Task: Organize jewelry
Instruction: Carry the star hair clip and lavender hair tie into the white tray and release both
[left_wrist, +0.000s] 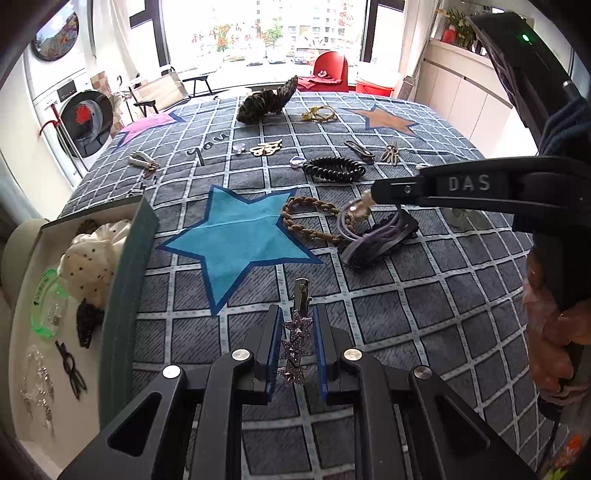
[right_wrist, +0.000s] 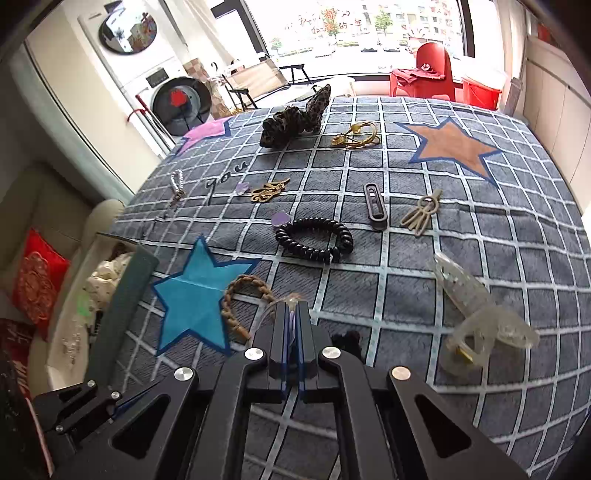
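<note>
Between our left gripper's (left_wrist: 298, 321) parted fingers lies a star hair clip (left_wrist: 295, 347), neither pad visibly touching it, while from the right wrist we see our right gripper (right_wrist: 292, 314) pinched shut on a clear purple band (right_wrist: 293, 319) at its tips.

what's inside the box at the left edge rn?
In the box: a cream polka-dot scrunchie, a green bangle, a dark lace piece, a black clip and clear beaded strands. Anything under the scrunchie is covered.
</note>
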